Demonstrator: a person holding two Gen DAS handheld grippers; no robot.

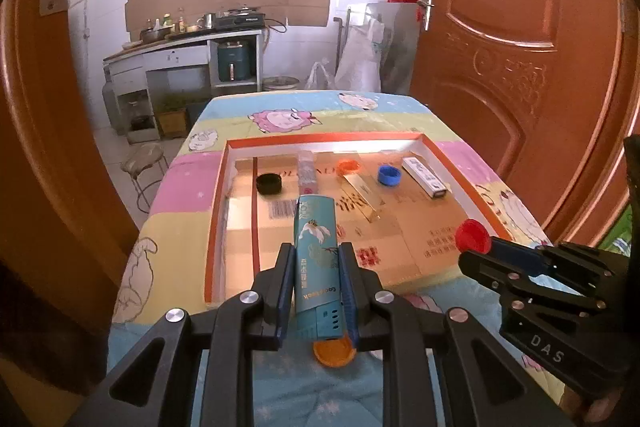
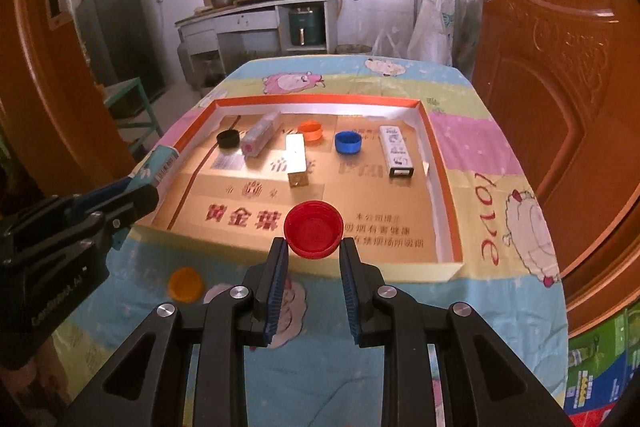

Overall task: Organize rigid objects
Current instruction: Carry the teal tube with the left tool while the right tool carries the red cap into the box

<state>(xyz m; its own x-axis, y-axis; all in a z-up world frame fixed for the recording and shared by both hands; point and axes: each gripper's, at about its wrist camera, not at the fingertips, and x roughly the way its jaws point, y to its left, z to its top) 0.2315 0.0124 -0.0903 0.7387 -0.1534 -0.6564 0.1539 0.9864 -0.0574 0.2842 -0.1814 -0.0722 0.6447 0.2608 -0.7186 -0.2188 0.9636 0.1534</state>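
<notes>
Above the near tray (image 2: 444, 203) edge, left gripper (image 1: 316, 259) clamps a teal box (image 1: 314, 247) (lengthwise); right gripper (image 2: 314, 247) pinches a red cap (image 2: 314, 229).

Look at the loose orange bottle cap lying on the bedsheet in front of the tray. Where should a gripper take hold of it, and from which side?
Grip the orange bottle cap across its round side wall, coming from above with the fingers straddling it. It lies flat on the sheet, outside the tray, with no neighbours close by. Both grippers are already full, so one must first unload.
</notes>
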